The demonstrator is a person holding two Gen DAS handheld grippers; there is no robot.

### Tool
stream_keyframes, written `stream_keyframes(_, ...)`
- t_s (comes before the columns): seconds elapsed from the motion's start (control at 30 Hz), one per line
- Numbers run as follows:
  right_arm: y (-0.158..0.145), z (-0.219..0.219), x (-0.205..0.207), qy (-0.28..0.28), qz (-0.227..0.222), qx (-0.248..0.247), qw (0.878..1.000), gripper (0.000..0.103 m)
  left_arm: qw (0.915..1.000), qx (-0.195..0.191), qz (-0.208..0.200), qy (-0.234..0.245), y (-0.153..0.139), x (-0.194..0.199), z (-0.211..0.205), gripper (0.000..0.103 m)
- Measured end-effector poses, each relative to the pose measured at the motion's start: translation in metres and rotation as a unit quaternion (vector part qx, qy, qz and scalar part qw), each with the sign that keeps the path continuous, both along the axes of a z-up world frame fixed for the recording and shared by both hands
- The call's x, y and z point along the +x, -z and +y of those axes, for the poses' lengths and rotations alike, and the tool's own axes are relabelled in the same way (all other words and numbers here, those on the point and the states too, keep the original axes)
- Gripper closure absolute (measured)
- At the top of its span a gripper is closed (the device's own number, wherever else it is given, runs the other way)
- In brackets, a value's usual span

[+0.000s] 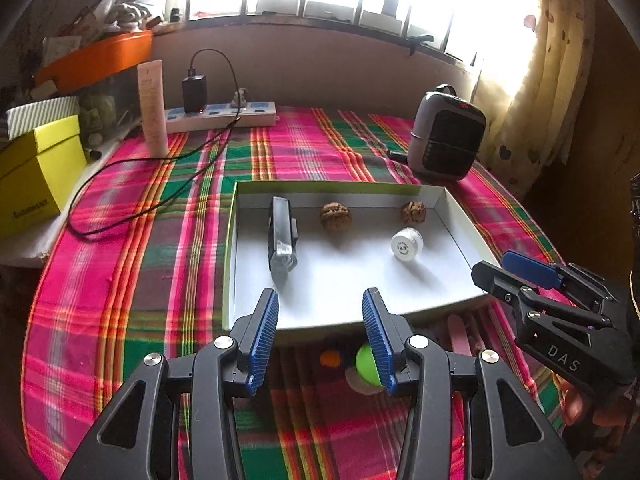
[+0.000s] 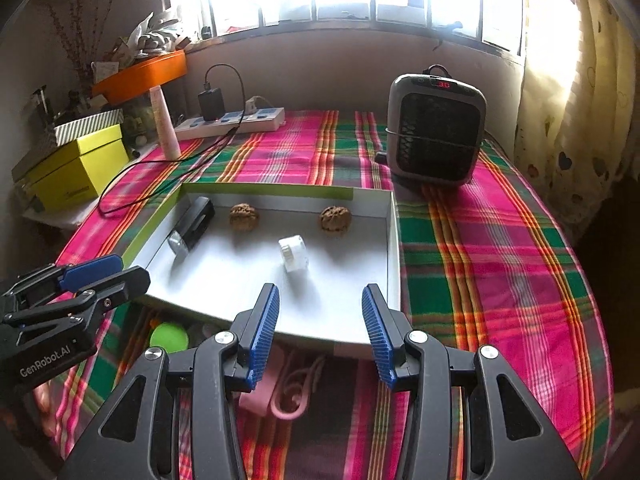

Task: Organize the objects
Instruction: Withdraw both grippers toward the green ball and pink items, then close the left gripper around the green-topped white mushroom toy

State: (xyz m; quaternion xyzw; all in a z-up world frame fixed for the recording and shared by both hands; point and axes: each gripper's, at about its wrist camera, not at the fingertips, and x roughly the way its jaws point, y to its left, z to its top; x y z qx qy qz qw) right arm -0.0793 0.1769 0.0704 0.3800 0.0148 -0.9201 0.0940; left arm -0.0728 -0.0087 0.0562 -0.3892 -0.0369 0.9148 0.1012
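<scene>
A shallow white box lies on the plaid cloth. Inside it are a black stapler, two walnuts and a small white jar. In front of the box lie a green ball, a small orange thing and a pink item. My left gripper is open over the box's near edge. My right gripper is open over the near right corner. Both are empty.
A grey heater stands at the back right. A power strip with charger and black cable, and a pink tube, stand at the back left. A yellow box sits far left.
</scene>
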Motion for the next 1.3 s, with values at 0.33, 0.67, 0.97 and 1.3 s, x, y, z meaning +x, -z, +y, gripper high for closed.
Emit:
stream_keyframes(0.33,0.004,0.002,0.019,-0.007,0.001,0.002,1.000,0.058,0.9998,0.013,-0.012,0.014,0.008,0.017,-0.001,0.061)
stream_keyframes(0.67,0.013,0.006,0.032,-0.007,-0.006,-0.001,1.000,0.058,0.9987,0.021,-0.028,0.036,0.016,0.024,0.012,0.060)
stream_keyframes(0.97,0.020,0.011,0.036,-0.001,-0.017,-0.007,1.000,0.058,0.9983,0.018,-0.036,0.042,0.021,0.019,0.024,0.059)
stream_keyframes(1.3,0.025,0.012,0.033,-0.002,-0.028,-0.013,1.000,0.058,0.9987,0.012,-0.039,0.031,0.027,0.011,0.027,0.059)
